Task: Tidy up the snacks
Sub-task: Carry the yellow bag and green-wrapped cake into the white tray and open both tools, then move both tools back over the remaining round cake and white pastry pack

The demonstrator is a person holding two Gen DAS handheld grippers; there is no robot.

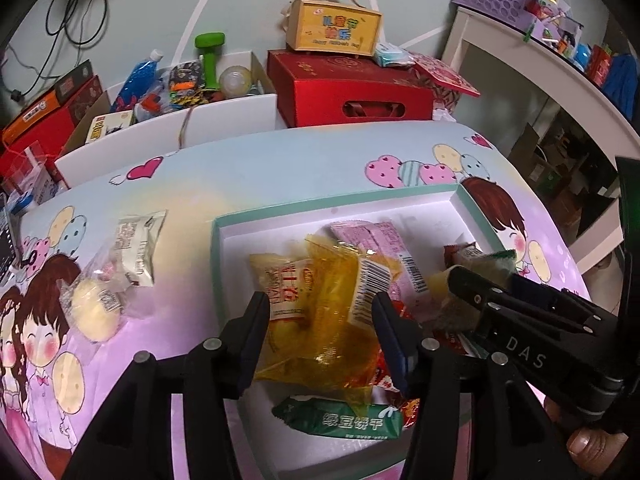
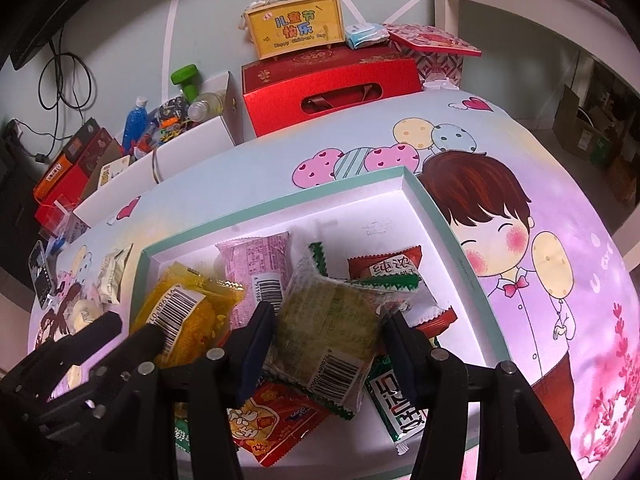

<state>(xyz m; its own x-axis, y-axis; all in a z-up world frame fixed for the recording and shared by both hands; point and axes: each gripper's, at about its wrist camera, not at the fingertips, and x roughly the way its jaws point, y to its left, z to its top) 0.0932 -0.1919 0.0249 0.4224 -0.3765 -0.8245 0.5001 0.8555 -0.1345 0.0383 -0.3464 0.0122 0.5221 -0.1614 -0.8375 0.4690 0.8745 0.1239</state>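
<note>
A shallow white box with a teal rim (image 1: 340, 204) (image 2: 280, 200) lies on the cartoon tablecloth and holds several snack packs. My left gripper (image 1: 320, 312) is open over a yellow clear-wrapped pack (image 1: 340, 300) in the box. My right gripper (image 2: 330, 328) is open, its jaws on either side of a green-edged cracker pack (image 2: 332, 320) that stands tilted on the pile. It also shows at the right in the left wrist view (image 1: 480, 296). Two packs lie outside the box at the left: a white one (image 1: 138, 248) and a clear one with a pale round cake (image 1: 94, 308).
Behind the table stand a red gift box (image 1: 352, 92) with a yellow handled box (image 1: 332, 28) on it, and a white bin of toys (image 1: 180, 88). A white shelf (image 1: 520, 52) stands at the right. A phone (image 2: 40, 276) lies at the table's left edge.
</note>
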